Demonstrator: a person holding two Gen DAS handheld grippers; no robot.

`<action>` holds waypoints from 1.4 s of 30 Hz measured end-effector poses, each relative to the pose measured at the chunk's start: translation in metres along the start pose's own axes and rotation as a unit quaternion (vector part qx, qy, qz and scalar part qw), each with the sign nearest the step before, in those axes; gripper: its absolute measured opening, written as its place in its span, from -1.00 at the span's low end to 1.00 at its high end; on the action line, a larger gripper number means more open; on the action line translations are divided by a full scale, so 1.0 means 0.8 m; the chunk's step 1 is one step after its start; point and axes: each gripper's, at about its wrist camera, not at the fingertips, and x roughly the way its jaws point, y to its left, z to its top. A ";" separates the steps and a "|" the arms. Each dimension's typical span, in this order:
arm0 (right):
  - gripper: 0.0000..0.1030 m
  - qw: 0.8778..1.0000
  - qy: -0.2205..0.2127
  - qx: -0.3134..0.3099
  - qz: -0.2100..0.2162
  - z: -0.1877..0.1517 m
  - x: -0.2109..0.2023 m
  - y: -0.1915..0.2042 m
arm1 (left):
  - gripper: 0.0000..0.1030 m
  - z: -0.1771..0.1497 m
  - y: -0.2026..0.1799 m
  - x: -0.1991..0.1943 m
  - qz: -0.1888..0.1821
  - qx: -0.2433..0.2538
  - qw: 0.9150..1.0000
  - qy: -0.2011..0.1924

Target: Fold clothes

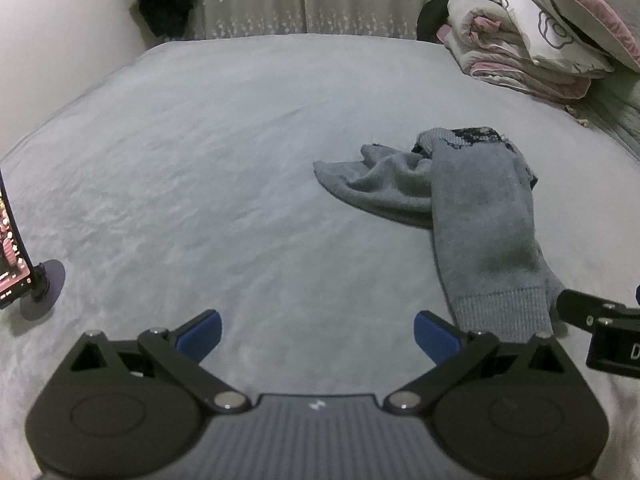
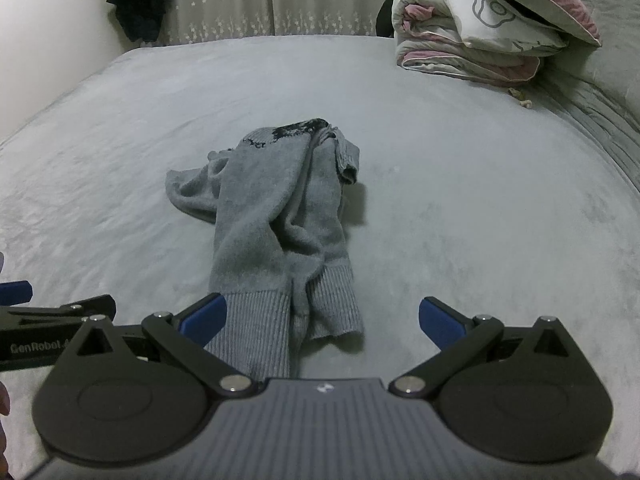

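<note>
Where the left wrist camera looks down, the left gripper [image 1: 318,336] stands spread wide over bare bed cover [image 1: 180,160], pinching nothing; the grey sweater [image 1: 480,216] lies crumpled ahead to its right. In the right wrist view, the right gripper [image 2: 320,322] is equally wide and empty, the ribbed hem [image 2: 256,328] lying between its fingers. The knit looks soft, light and floppy; I'd grip that firmer hem.
</note>
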 end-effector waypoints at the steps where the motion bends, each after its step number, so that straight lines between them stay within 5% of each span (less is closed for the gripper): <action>1: 1.00 1.000 0.000 0.000 0.000 0.000 0.000 0.000 | 0.99 0.000 0.000 0.000 0.000 0.000 1.000 0.000; 42: 1.00 1.000 0.015 -0.005 0.004 -0.005 0.003 0.005 | 0.99 0.000 0.001 0.000 0.000 0.004 1.000 0.004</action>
